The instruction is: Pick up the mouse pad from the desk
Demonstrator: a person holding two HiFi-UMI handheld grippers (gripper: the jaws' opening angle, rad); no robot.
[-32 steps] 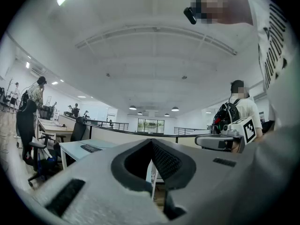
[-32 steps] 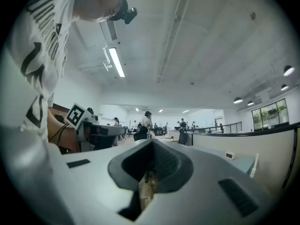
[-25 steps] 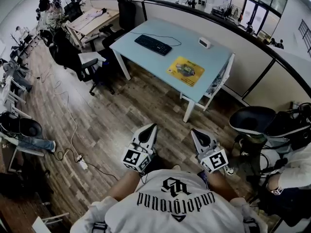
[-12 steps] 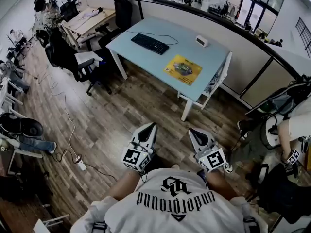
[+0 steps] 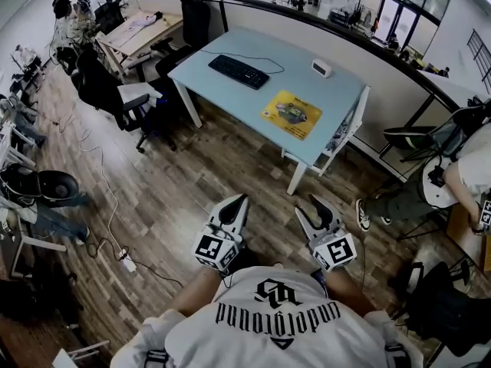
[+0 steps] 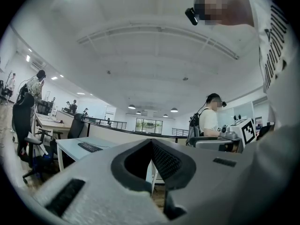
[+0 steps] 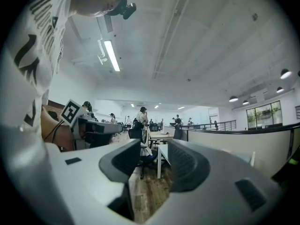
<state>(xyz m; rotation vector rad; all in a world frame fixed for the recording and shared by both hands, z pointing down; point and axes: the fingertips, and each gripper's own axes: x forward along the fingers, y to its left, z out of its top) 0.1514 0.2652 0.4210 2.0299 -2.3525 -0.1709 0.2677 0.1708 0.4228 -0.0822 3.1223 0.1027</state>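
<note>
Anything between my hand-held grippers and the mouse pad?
Nothing visible: only bare wooden floor up to the desk. The right hand-held gripper has just been opening its jaws, empty. A small dark thing, perhaps a mouse, lies on the mouse pad.

Light: even, bright, from the ceiling strip lamp (image 7: 111, 55) overhead
Edges: strong fisheye bending, dark corners
Focus: near foreground soft

The head view looks steeply down from above the person (image 5: 276, 320), with the desk (image 5: 284, 71) well ahead. Each gripper view sits low behind its own jaws, facing level across the office. Both seem to share that desk (image 6: 68, 145), though the right gripper view shows it poorly.
</note>
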